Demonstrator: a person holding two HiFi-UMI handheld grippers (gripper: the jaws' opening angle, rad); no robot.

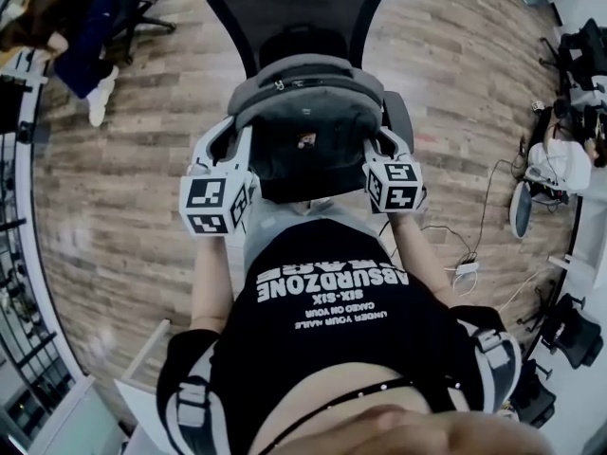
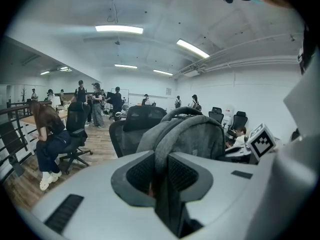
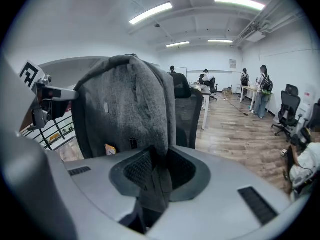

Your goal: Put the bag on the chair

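Note:
A grey backpack [image 1: 303,112] hangs upright in front of me, right before a black mesh office chair [image 1: 294,8]. My left gripper [image 1: 226,142] is shut on the bag's left shoulder strap, and my right gripper [image 1: 383,142] is shut on the right strap. In the left gripper view the strap runs between the pads of the left gripper [image 2: 160,176], with the backpack [image 2: 192,134] ahead and the chair [image 2: 142,121] behind it. In the right gripper view the right gripper [image 3: 156,171] pinches a grey strap below the backpack [image 3: 127,109], which hides most of the chair [image 3: 189,109].
A person [image 1: 66,36] sits on another office chair at the far left, beside a railing [image 1: 19,207]. Cables and a power strip [image 1: 465,268] lie on the wooden floor at the right, near desks and chairs [image 1: 569,64]. Several people [image 2: 95,101] stand at the back.

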